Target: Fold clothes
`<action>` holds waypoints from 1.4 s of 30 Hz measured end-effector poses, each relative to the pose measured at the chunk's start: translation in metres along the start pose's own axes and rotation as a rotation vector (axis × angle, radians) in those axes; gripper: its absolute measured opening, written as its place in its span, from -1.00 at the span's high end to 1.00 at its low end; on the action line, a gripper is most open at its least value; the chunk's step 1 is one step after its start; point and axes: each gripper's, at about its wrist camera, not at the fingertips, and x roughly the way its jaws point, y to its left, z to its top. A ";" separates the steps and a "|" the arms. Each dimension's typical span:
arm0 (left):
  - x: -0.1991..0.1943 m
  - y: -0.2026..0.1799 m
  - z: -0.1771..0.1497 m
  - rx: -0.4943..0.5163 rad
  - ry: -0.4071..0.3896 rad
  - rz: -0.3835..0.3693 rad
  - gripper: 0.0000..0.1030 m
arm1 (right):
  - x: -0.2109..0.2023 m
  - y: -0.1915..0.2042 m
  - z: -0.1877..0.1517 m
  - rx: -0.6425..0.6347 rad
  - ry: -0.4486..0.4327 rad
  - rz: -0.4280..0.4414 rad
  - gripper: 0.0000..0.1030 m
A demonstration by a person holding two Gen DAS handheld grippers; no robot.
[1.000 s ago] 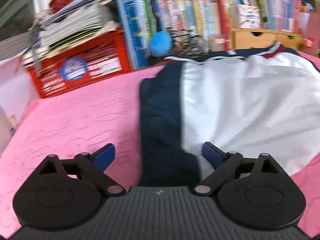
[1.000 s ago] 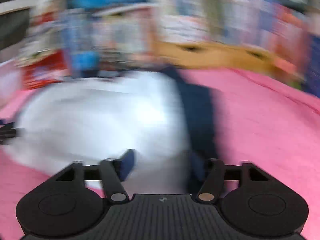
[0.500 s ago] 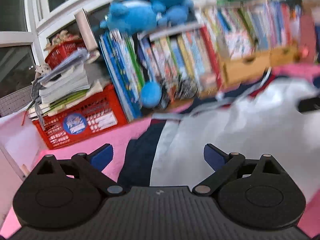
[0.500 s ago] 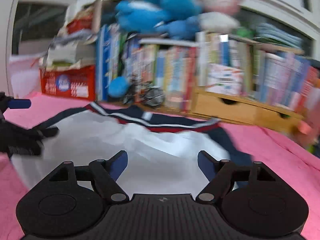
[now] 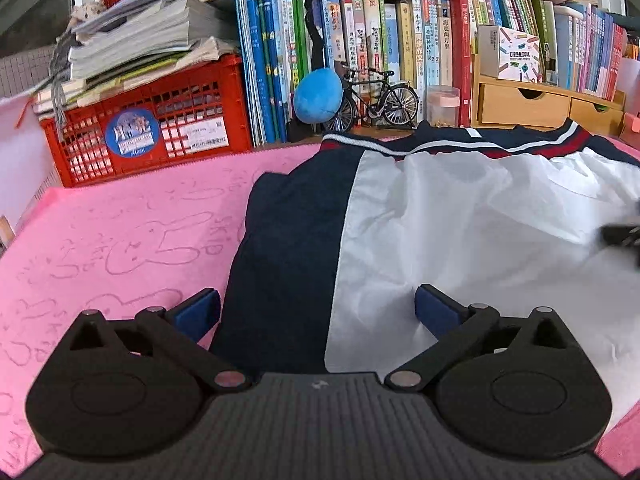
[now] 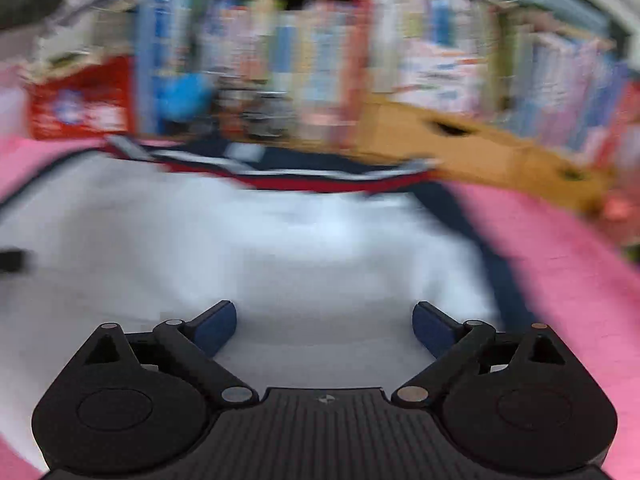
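My left gripper (image 5: 316,308) is spread wide and holds nothing; it hovers over the near edge of the jacket (image 5: 460,220), above the seam where the navy side panel meets the white body. My right gripper (image 6: 324,320) has just been opening and now stands wide too, empty above the white cloth, though that view is blurred. The jacket lies flat on the pink tabletop (image 5: 120,240), its striped collar toward the far side, near the books (image 5: 400,32) and the red crate (image 5: 160,120).
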 end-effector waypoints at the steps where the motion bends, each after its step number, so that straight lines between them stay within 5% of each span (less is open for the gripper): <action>1: 0.000 0.000 0.002 -0.005 0.005 -0.010 -1.00 | 0.006 -0.027 -0.002 0.039 0.024 -0.061 -0.98; 3: 0.001 -0.001 0.003 -0.001 0.010 -0.015 -1.00 | 0.015 -0.084 -0.004 0.209 0.079 -0.070 -0.99; 5: 0.001 -0.004 0.003 0.013 0.006 -0.001 -1.00 | 0.011 -0.116 0.001 0.333 0.134 -0.176 -0.92; 9: 0.001 -0.008 0.002 0.030 -0.001 0.017 -1.00 | -0.033 -0.077 0.020 0.190 -0.078 -0.109 -0.89; 15: 0.000 0.008 0.001 -0.022 0.016 -0.036 -1.00 | -0.062 0.049 0.009 -0.050 -0.078 0.310 -0.89; 19: -0.020 0.039 -0.012 -0.026 0.023 -0.060 -1.00 | -0.081 0.096 -0.023 -0.292 -0.061 0.307 -0.91; 21: -0.030 0.056 -0.017 -0.032 0.028 -0.084 -1.00 | -0.076 0.080 -0.039 -0.313 -0.044 0.251 -1.00; 25: -0.055 0.090 -0.017 -0.152 0.027 -0.150 -1.00 | -0.060 0.005 -0.051 0.039 0.060 0.428 -0.99; 28: -0.079 0.088 -0.008 -0.182 -0.020 -0.100 -1.00 | -0.077 -0.013 -0.055 0.095 -0.030 0.385 -0.99; 32: -0.103 0.052 -0.012 -0.054 -0.059 -0.170 -1.00 | -0.093 -0.017 -0.060 0.113 -0.126 0.468 -0.99; 37: -0.078 0.015 -0.041 0.191 0.021 0.029 -1.00 | -0.079 -0.020 -0.070 0.094 -0.039 0.308 -0.93; 42: -0.081 0.057 -0.029 0.014 0.091 0.013 -1.00 | -0.081 -0.092 -0.077 0.247 0.027 0.136 -0.39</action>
